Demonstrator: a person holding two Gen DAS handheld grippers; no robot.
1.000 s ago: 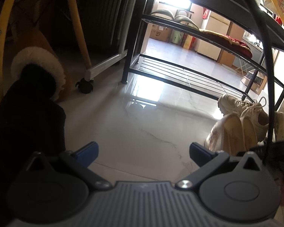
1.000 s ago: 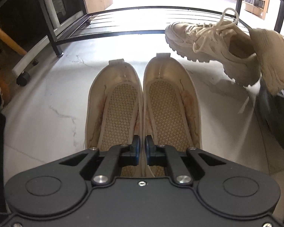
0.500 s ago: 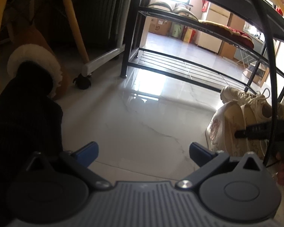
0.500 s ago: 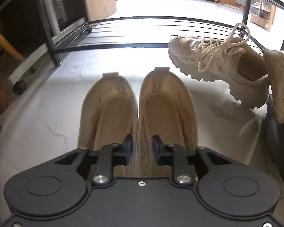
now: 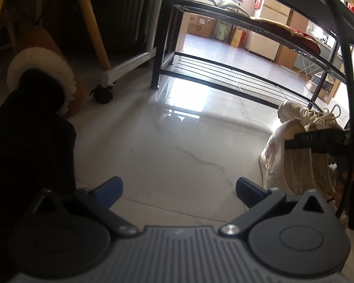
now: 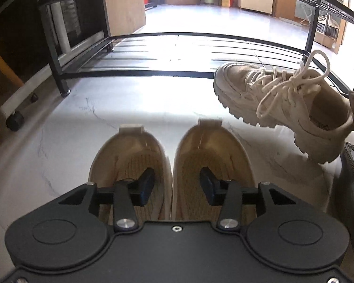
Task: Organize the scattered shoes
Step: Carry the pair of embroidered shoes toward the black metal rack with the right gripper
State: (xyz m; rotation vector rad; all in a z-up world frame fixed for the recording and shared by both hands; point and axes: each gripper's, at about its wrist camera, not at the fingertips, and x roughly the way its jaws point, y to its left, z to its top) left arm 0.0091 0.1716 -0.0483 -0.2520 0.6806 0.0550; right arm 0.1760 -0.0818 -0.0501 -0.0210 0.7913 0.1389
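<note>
Right wrist view first, and closest in is the right tool (image 6: 176, 185), its dark blue fingers spread apart with nothing between them, one hanging over each shoe of the beige slip-on pair (image 6: 170, 165). That pair sits side by side on the pale marbled floor (image 6: 120, 110), inner edges touching, heels toward the camera. Each shoe shows a woven, honeycomb-textured insole in tan, a smooth cream upper, and a small pull tab at its far end. Further out and to the right lies a chunky cream sneaker (image 6: 283, 103), thick lugged sole, loose white laces looping up, tilted so its toe points left toward the shoe rack (image 6: 153, 72). The rack's bottom black bars run across behind it, bare of shoes in the stretch that shows. At the far right edge something dark with a ridged edge pokes in; I cannot tell what it is.

Over on the left wrist view, the left tool (image 5: 178, 189) hangs low above open floor, blue fingers set wide, gripping nothing. Left of it looms a dark boot with a white fleece cuff (image 5: 39, 70). Off to the right the same slip-on pair appears with the right tool's black body across it, the sneaker just beyond.
</note>
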